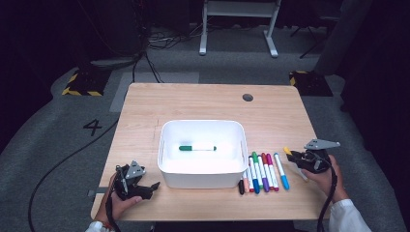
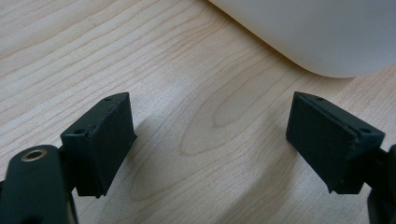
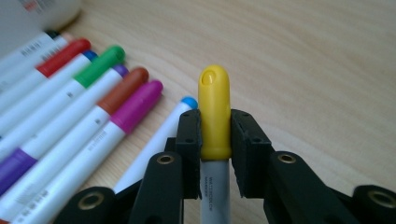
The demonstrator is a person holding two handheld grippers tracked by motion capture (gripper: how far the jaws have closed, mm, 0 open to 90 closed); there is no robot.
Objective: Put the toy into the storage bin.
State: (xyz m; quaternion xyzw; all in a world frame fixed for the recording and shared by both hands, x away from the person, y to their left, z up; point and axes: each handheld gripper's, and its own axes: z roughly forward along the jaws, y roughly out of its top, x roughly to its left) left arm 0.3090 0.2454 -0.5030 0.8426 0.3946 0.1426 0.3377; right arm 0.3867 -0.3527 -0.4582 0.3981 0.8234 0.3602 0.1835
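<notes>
- Right gripper (image 3: 215, 140): jaws closed tight on the yellow marker (image 3: 215, 112), pads pressing the yellow cap from both sides; cap tip sticks out past the jaws, grey-white barrel runs back between them.
- From the high view, the right gripper (image 1: 300, 157) sits near the table's (image 1: 203, 101) right edge, just right of the marker row (image 1: 263, 172), with the yellow tip pointing toward the row.
- Marker row: loose markers side by side on the wood, touching or nearly so, just beside the white bin's (image 1: 202, 175) right wall.
- A green marker (image 1: 197, 148) lies flat on the bin floor.
- Left gripper (image 2: 210, 140): jaws wide apart, nothing between them, bare wood below; it rests low just left of the bin's near corner.
</notes>
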